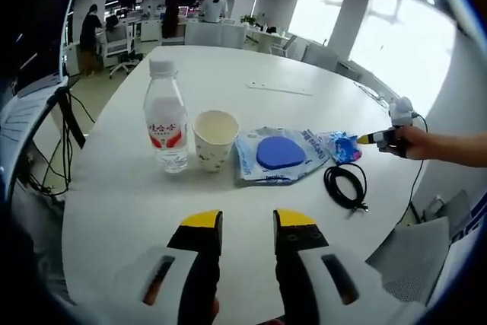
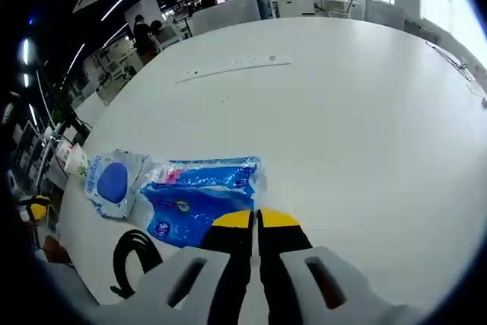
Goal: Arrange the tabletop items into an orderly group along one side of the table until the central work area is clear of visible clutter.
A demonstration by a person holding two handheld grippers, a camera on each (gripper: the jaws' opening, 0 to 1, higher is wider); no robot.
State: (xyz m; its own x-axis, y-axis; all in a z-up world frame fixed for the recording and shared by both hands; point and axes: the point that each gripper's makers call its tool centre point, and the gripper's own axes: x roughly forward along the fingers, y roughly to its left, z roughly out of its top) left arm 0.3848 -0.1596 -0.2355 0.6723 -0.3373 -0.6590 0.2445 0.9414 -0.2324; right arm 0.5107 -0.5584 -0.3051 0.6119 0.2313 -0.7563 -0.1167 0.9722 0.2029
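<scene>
On the white round table (image 1: 251,74) stand a clear water bottle (image 1: 166,123) with a red label and a paper cup (image 1: 214,138), side by side. Right of them lies a wipes pack (image 1: 278,156) with a blue lid, then a blue packet (image 1: 342,146) and a coiled black cable (image 1: 346,184). My left gripper (image 1: 248,222) is open near the table's edge, short of the cup, and holds nothing. A hand holds my right gripper (image 1: 373,140) at the packet's right end. In the right gripper view, my right gripper (image 2: 256,222) is shut at the edge of the blue packet (image 2: 202,195).
In the right gripper view the wipes pack (image 2: 114,180) and the cable (image 2: 133,256) lie left of the packet. A thin flat strip (image 2: 228,70) lies across the far table. The table (image 2: 365,127) stretches bare to the right. Desks, chairs and people stand beyond.
</scene>
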